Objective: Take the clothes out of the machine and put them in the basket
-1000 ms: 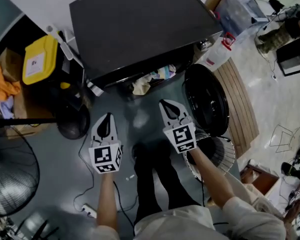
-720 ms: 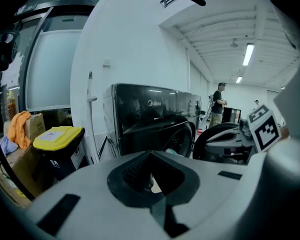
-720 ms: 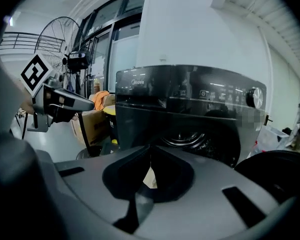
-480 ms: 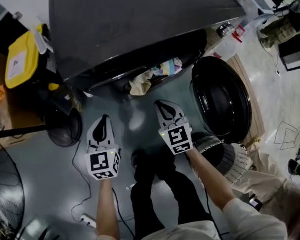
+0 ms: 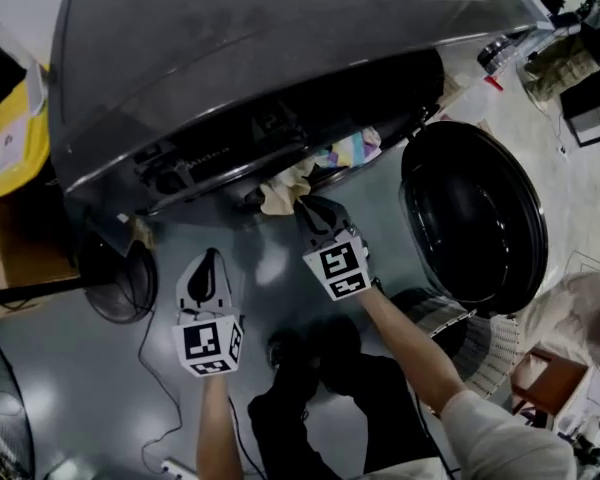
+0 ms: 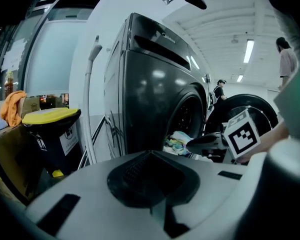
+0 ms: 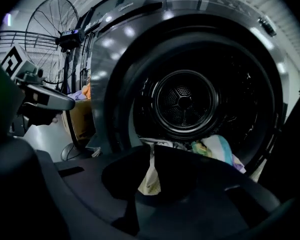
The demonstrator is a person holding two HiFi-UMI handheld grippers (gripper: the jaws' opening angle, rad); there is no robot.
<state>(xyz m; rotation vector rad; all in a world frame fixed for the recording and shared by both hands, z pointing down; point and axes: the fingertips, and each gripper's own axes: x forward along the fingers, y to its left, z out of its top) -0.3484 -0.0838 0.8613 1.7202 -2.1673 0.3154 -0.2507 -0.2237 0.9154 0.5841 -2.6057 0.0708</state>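
Plainly, clothes (image 5: 345, 153) lie heaped inside the open machine (image 5: 260, 58).

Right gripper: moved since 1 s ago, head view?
Yes. The right gripper has closed in on the washing machine: earlier bare floor separated its tip from the cream cloth hanging out of the drum; now the tip sits at that cloth.
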